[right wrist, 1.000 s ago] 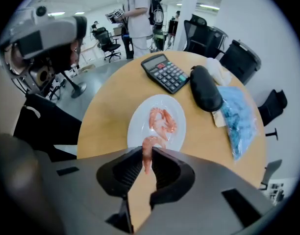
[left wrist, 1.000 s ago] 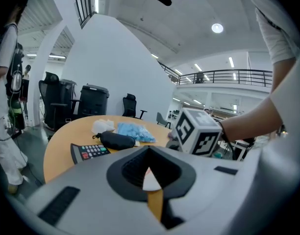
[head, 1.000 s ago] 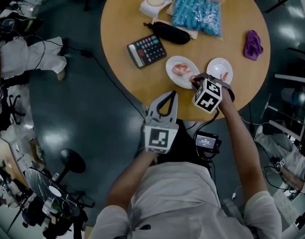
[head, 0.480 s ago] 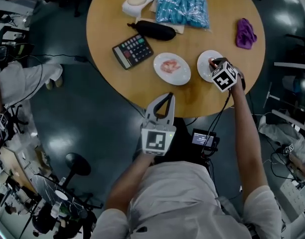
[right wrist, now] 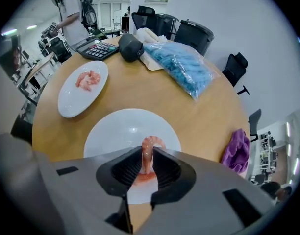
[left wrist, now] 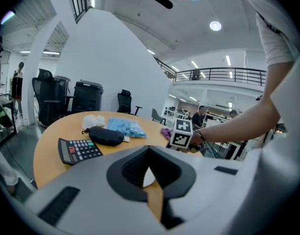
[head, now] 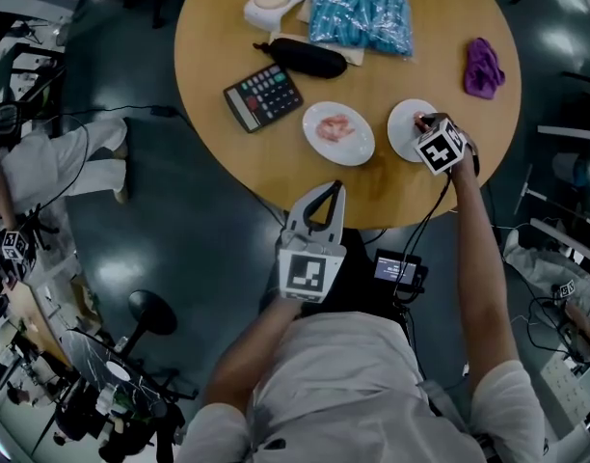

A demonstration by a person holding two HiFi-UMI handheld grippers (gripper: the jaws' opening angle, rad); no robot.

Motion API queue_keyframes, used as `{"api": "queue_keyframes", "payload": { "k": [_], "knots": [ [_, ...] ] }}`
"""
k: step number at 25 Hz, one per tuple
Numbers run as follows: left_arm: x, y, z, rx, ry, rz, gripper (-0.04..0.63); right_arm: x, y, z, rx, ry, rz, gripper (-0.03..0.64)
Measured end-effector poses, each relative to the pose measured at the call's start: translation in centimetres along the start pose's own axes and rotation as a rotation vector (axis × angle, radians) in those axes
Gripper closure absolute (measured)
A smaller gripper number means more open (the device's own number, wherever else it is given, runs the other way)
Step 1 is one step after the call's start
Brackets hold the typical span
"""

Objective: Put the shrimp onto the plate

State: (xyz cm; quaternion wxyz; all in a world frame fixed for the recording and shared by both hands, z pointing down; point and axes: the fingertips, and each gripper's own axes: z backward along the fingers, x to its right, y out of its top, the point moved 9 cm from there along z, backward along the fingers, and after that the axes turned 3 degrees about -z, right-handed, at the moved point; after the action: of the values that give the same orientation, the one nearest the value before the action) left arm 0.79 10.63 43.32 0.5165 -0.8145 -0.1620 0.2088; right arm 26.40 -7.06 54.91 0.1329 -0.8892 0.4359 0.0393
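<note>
Right hand-held gripper (right wrist: 148, 153): jaws opening, shrimp (right wrist: 150, 142) upright between them, over the plate (right wrist: 118, 131).
Release: low and central, so it lands clean.
Left hand-held gripper (left wrist: 148, 153): closed, empty.

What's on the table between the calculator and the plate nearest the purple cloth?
A second white plate holding pink shrimp. The head view shows it best.

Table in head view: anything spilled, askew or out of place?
Nothing stands out. The left plate holds shrimp pieces; calculator, black pouch, blue bag and purple cloth lie on the table, nothing spilled. The right tongs are opening, one shrimp upright between them over the right plate.
</note>
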Motion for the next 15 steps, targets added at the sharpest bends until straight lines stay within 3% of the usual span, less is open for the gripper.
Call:
{"api": "queue_keyframes", "payload": {
  "k": [8,15],
  "knots": [
    [-0.1,-0.1,0.2,0.004,-0.003,-0.013,0.588,0.2,-0.2,1.6,0.032,-0.022,-0.020,0.505],
    [-0.6,0.6,1.3,0.029,0.028,0.016,0.588,-3.7,1.8,7.6,0.211,-0.007,0.010,0.531]
  ]
}}
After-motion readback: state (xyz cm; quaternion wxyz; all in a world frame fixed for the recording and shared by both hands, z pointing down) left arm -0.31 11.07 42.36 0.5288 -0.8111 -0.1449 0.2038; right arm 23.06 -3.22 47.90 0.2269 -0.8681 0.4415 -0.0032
